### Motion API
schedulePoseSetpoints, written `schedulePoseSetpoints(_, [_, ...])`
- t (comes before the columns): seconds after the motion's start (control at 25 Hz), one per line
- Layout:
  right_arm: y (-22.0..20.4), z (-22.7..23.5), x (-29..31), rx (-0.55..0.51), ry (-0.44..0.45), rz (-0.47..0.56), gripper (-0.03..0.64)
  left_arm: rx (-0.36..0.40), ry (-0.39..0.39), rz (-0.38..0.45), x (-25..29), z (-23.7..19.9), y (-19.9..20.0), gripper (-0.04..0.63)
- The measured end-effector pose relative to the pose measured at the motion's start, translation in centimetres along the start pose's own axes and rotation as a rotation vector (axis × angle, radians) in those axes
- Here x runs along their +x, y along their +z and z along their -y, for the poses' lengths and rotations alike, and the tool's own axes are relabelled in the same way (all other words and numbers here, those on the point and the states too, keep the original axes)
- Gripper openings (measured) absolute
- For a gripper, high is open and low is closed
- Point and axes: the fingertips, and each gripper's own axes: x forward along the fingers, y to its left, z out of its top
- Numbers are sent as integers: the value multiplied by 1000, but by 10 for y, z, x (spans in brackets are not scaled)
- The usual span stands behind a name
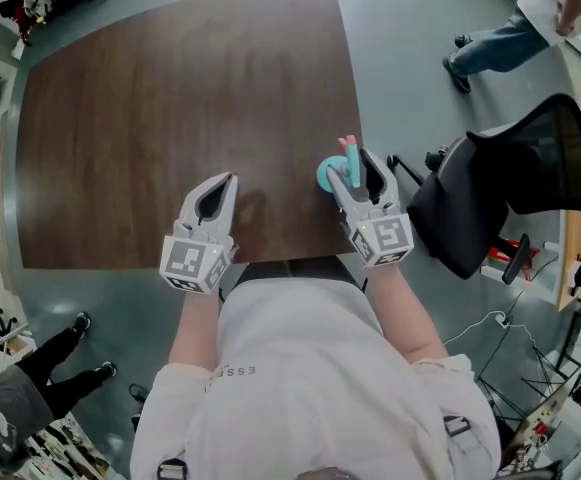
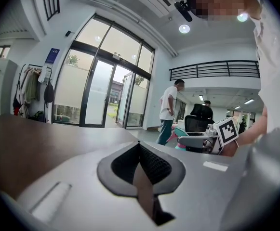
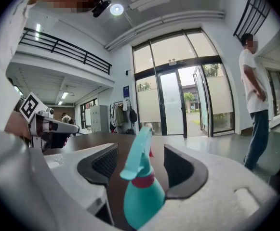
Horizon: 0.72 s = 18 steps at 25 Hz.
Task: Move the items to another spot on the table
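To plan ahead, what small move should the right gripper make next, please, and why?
Probably draw the right gripper straight back: its jaws stand apart, clear of the teal spray bottle with a red collar, which stands upright on the brown wooden table, seemingly set down.

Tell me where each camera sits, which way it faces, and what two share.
Head view: on the head, steeply down at the table; chest, forearms, left gripper, right gripper show.
Left gripper view: on the left gripper, level across the table to glass doors; its shut jaws show.
Right gripper view: on the right gripper, toward those doors; open jaws flank the bottle.
Shared: both gripper views see the doors.
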Motion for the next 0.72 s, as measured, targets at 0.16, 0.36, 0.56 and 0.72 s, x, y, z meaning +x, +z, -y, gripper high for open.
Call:
schedulePoseSetpoints(0.16, [35, -5, -23, 29, -68, 81, 275, 1, -26, 6, -17, 2, 17, 8])
schedulePoseSetpoints(0.36, [56, -15, -52, 25, -218, 144, 173, 32, -106, 32, -41, 1, 36, 8])
schedulePoseSetpoints(0.56, [54, -44, -85, -40, -324, 109, -5, 64, -198, 29, -68, 8, 40, 8])
schedulePoseSetpoints(0.72, [41, -77, -104, -58, -315, 76, -8, 87, -207, 16, -91, 10, 26, 8])
